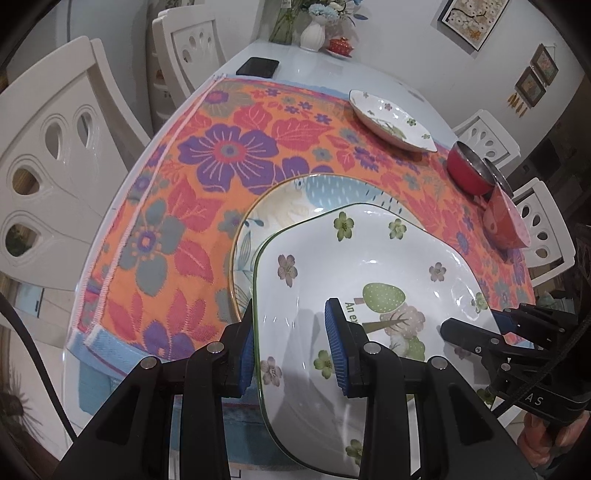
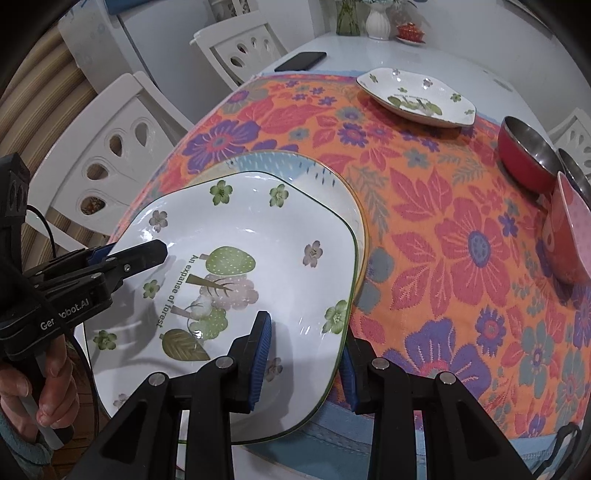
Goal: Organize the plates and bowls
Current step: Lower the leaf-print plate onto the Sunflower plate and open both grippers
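A large white plate with green rim and tree print [image 1: 354,266] [image 2: 243,236] lies on a round plate with blue pattern [image 1: 295,199] [image 2: 280,160] at the near table edge. My left gripper [image 1: 291,347] straddles the white plate's left rim, one finger over and one under, jaws apart; it also shows in the right wrist view [image 2: 129,254]. My right gripper [image 2: 306,354] straddles the plate's right rim the same way, and shows in the left wrist view [image 1: 476,328]. A smaller matching plate [image 1: 391,120] [image 2: 417,98] sits far back.
A red steel-lined bowl [image 1: 469,170] [image 2: 524,155], a second steel bowl behind it [image 2: 574,168] and a pink bowl [image 1: 506,221] [image 2: 572,236] stand at the right on the floral cloth [image 1: 221,155]. A black phone [image 1: 258,66], vase [image 1: 313,35] and chairs [image 1: 55,147] lie beyond.
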A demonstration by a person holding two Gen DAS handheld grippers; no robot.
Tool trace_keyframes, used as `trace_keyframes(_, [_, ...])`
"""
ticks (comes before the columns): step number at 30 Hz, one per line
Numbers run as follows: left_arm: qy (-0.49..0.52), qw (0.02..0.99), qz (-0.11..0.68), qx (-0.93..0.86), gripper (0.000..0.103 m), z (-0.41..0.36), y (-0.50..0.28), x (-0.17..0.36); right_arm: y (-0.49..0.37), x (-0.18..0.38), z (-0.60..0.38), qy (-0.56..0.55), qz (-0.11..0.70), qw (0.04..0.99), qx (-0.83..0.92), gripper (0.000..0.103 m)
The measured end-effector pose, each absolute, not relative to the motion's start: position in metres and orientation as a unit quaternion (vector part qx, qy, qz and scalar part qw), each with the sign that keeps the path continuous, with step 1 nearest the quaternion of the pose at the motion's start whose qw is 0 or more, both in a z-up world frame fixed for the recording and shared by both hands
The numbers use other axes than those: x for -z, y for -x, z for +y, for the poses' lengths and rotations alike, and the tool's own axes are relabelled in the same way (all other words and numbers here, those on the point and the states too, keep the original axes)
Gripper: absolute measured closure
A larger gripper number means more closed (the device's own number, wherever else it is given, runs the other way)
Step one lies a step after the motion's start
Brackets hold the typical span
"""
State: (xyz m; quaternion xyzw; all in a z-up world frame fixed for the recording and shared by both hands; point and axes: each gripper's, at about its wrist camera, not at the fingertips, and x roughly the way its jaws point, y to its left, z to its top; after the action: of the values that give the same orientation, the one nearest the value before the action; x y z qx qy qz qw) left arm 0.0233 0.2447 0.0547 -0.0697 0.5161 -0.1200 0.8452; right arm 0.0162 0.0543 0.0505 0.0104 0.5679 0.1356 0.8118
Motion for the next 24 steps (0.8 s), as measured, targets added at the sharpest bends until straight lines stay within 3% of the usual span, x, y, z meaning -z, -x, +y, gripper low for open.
trace_keyframes(24, [0.066,0.842,0.519,0.131,0.072,0.243,-0.041,-0.044,-0.034,-0.034,0.056,0.004,0.591,0.8,-0.101,0.07])
